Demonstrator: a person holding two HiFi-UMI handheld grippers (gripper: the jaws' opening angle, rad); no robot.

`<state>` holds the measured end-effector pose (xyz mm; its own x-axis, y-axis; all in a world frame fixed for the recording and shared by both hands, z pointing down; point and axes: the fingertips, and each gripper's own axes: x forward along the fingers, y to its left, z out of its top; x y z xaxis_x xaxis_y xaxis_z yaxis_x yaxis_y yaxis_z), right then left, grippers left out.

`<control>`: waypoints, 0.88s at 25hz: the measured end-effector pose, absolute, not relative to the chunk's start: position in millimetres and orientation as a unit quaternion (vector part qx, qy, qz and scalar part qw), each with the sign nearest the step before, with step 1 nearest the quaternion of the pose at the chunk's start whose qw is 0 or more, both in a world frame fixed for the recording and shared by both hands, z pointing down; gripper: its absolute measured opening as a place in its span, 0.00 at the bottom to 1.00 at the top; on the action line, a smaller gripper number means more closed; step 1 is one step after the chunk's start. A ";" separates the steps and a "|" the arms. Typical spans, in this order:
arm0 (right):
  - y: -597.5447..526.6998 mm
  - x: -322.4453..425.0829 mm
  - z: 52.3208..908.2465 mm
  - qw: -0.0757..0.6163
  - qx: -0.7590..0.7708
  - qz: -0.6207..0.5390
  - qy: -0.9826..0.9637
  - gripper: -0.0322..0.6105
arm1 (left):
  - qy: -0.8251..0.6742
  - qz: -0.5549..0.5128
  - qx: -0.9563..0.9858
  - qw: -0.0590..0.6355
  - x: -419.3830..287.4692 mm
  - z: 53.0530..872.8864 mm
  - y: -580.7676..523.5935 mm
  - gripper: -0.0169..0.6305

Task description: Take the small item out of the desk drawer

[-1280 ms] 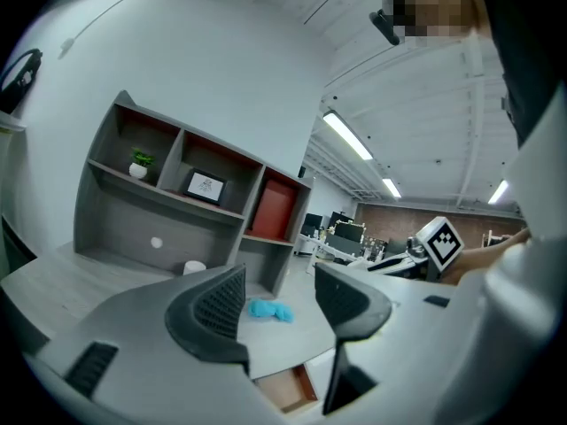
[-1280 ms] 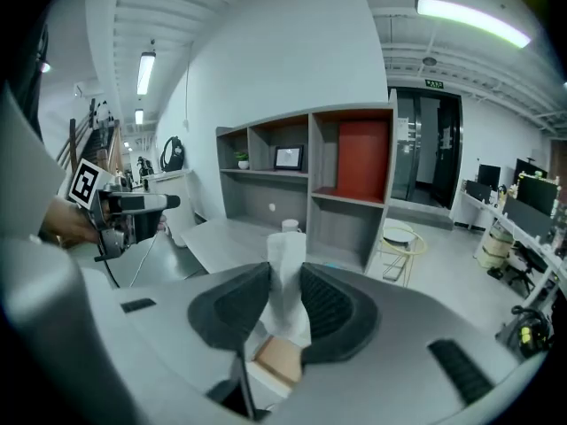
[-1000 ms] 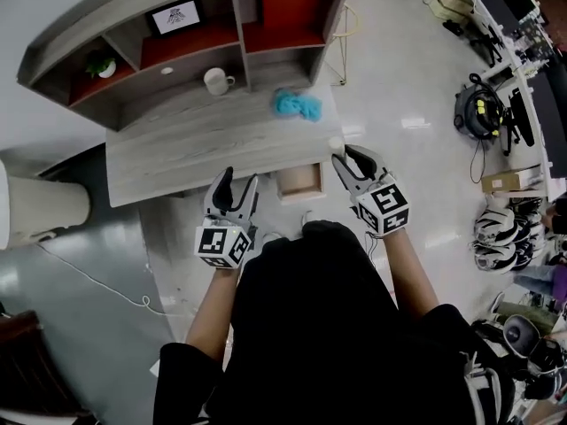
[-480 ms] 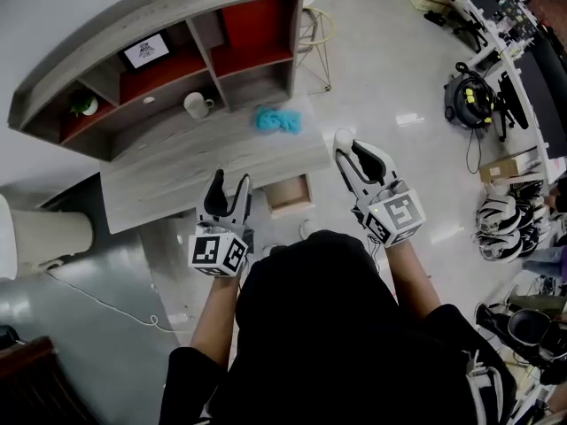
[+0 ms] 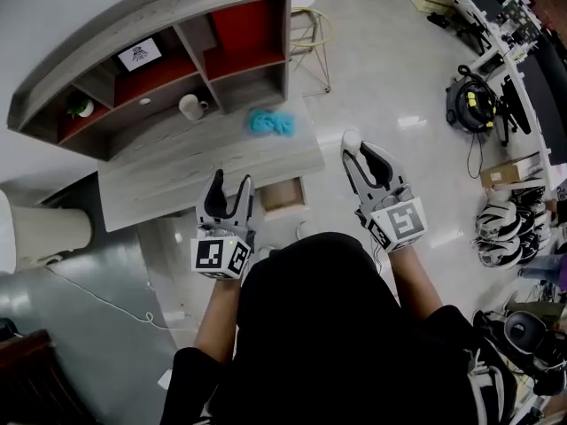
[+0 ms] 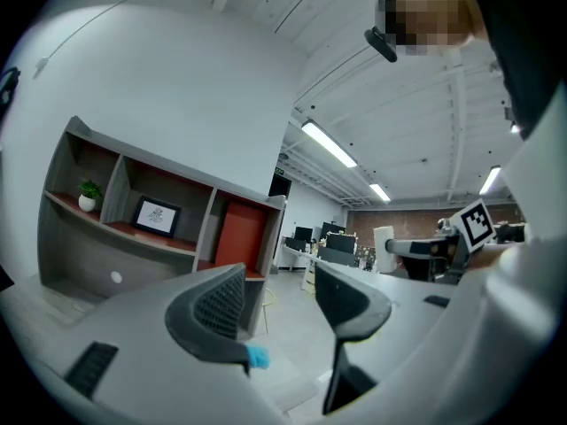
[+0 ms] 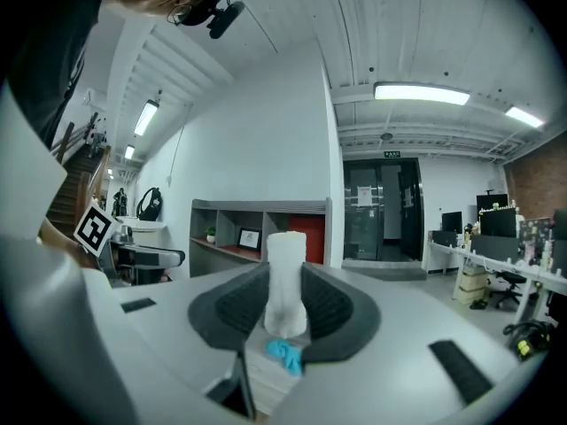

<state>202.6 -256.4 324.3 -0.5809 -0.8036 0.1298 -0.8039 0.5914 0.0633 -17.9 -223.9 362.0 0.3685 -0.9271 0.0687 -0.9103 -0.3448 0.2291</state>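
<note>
A small white cylinder-shaped item (image 7: 286,282) stands upright between the pads of my right gripper (image 7: 285,312), which is shut on it. In the head view the same white item (image 5: 351,137) sticks out of my right gripper (image 5: 365,155), held up beyond the right end of the grey desk (image 5: 204,162). The desk drawer (image 5: 283,196) stands pulled open under the desk's front edge; its inside looks bare. My left gripper (image 5: 225,190) hangs open and empty in front of the desk, left of the drawer. In the left gripper view its fingers (image 6: 215,308) stand apart.
A blue cloth (image 5: 270,122) lies on the desk top. A white mug (image 5: 190,106), a small plant (image 5: 80,105) and a framed picture (image 5: 140,55) sit in the shelf unit (image 5: 151,51) behind. A gold-legged stool (image 5: 312,25) stands at the desk's right. Bags and helmets lie at far right.
My right gripper has lifted the white item up and away from the drawer to the right of the desk. The left gripper has barely moved.
</note>
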 end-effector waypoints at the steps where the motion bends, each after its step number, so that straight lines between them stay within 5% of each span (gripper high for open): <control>1: -257.6 203.4 326.1 0.070 0.452 0.004 -0.889 0.22 | -0.563 -0.038 0.817 0.117 -16.3 363.7 -223.0 0.37; 22: -273.5 191.7 332.0 0.056 0.443 0.035 -0.894 0.22 | -0.585 -0.053 0.797 0.141 -24.7 375.9 -216.6 0.37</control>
<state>191.7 -273.5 332.0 -0.6018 -0.7877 0.1318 -0.7956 0.6057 -0.0126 -24.7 -216.6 375.9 0.3110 -0.9470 0.0805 -0.9171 -0.2768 0.2868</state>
